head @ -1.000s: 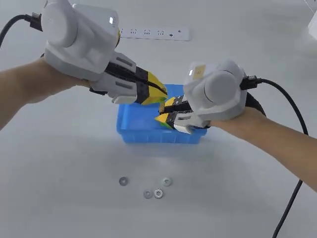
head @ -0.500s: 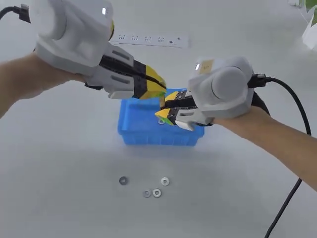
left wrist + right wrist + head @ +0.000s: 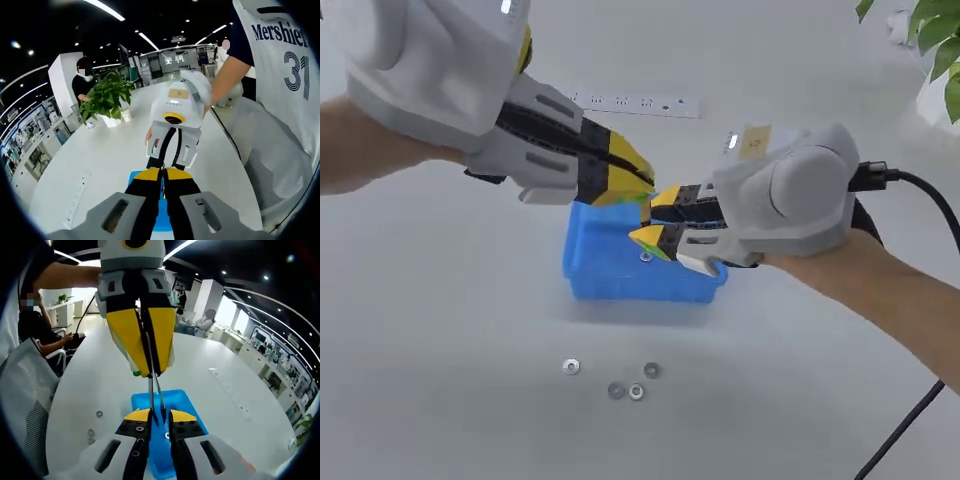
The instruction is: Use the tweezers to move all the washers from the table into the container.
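- Blue container (image 3: pixel 620 287) sits on the white bench (image 3: pixel 440 330), directly under both of your grippers
- Your left gripper (image 3: pixel 642 183) is at the upper left of the head view; its yellow-tipped fingers (image 3: pixel 125 335) are clenched on the tweezers (image 3: pixel 150 395), which point out of them and down toward the container
- Your right gripper (image 3: pixel 655 217) faces it from the right, tip to tip above the container
- In the right gripper view, your right fingers (image 3: pixel 137 416) stand a little apart with the two legs of the tweezers between them; I cannot tell whether they press on those legs
- One washer (image 3: pixel 646 257) lies inside the container, just below the tips of your right gripper
- Four more washers (image 3: pixel 571 367) lie loose on the bench on your side of the container, clear of its front wall: one to the left, one to the right (image 3: pixel 651 370), and two close together (image 3: pixel 636 392) nearest you
- A white power strip (image 3: pixel 635 102) lies on the bench beyond the container
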`<state>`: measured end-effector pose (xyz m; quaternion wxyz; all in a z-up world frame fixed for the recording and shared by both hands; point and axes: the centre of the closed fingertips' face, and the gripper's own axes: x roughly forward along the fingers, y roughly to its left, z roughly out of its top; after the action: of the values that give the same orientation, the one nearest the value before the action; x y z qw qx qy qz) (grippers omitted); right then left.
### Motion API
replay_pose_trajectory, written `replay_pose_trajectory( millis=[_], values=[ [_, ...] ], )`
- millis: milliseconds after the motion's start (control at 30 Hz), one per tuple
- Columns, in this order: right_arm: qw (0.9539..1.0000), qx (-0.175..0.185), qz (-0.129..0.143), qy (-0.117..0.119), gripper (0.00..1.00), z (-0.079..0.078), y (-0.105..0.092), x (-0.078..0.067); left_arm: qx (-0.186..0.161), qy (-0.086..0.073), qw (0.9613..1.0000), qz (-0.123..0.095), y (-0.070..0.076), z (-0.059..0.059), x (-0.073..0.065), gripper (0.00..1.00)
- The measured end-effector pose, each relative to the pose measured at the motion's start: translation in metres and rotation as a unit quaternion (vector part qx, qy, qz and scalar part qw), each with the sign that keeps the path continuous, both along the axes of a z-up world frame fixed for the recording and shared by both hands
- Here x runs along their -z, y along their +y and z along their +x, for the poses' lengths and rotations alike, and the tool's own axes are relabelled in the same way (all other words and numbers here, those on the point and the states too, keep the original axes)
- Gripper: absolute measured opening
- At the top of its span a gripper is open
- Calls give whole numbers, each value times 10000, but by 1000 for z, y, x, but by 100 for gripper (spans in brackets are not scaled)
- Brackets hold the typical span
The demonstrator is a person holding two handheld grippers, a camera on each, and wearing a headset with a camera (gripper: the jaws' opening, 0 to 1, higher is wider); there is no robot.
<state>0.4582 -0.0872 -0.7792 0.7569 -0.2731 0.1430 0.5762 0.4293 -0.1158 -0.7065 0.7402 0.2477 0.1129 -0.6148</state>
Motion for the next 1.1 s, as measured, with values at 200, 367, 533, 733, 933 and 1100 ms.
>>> replay_pose_trajectory(
  millis=[200, 367, 533, 733, 933, 1100],
  values=[
    [10000, -86, -10, -5, 14, -18, -2, -4, 85, -105, 9999, 37, 2, -12, 1, 6],
    [9999, -144, -27, 75, 14, -37, -2, 1, 133, -69, 9999, 64, 1, -30, 3, 6],
    [9995, -199, -64, 228, 14, -57, -2, 13, 109, 92, 9999, 48, -1, -49, 15, 6],
    [9984, -248, -123, 498, 14, -80, -5, 34, 45, 216, 9997, 68, -8, -72, 32, 6],
    [9970, -328, -176, 684, 14, -94, -4, 48, 60, 291, 9995, 131, -8, -84, 46, 6],
    [9961, -384, -287, 746, 14, -100, -4, 60, 20, 481, 9988, 125, -8, -89, 58, 6]
  ],
)
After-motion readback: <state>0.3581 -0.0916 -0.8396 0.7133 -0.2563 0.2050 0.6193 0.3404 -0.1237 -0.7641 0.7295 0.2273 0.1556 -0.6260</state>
